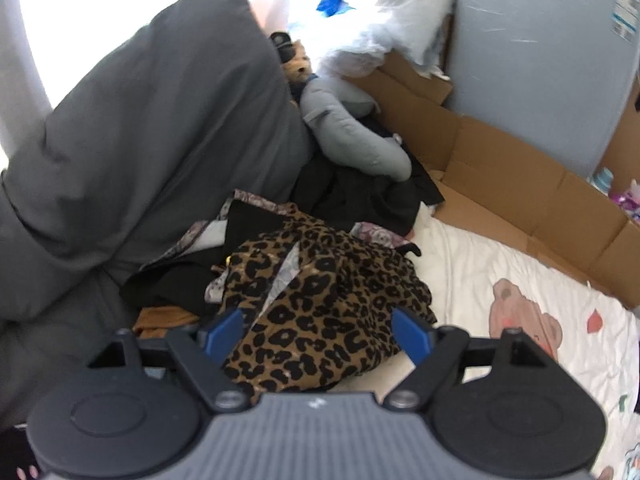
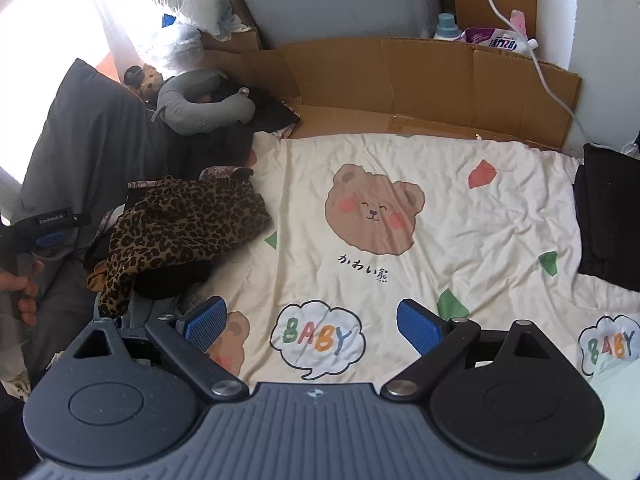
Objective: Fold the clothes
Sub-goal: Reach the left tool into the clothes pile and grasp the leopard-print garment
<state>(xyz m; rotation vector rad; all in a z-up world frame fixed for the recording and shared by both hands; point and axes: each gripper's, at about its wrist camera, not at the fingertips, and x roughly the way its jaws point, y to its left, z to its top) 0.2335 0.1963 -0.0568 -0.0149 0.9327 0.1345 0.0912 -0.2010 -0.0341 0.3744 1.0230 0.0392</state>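
Note:
A crumpled leopard-print garment [image 1: 316, 304] tops a heap of dark clothes [image 1: 360, 192] on the bed. My left gripper [image 1: 318, 332] hovers just over its near edge, open, with the blue pads either side of the cloth and not clamped on it. In the right wrist view the same leopard garment [image 2: 180, 224] lies at the left of the cream bear-print sheet [image 2: 400, 184]. My right gripper [image 2: 314, 326] is open above the bare sheet with nothing between its fingers. A folded black garment [image 2: 608, 216] rests at the sheet's right edge.
A large grey pillow [image 1: 152, 128] leans at the left. A grey neck pillow [image 2: 200, 104] and small teddy [image 2: 148, 78] sit behind the heap. Flattened cardboard [image 2: 420, 84] lines the wall. Bottles and packets [image 2: 480, 34] stand behind it. A hand [image 2: 24, 288] holds the other gripper's handle.

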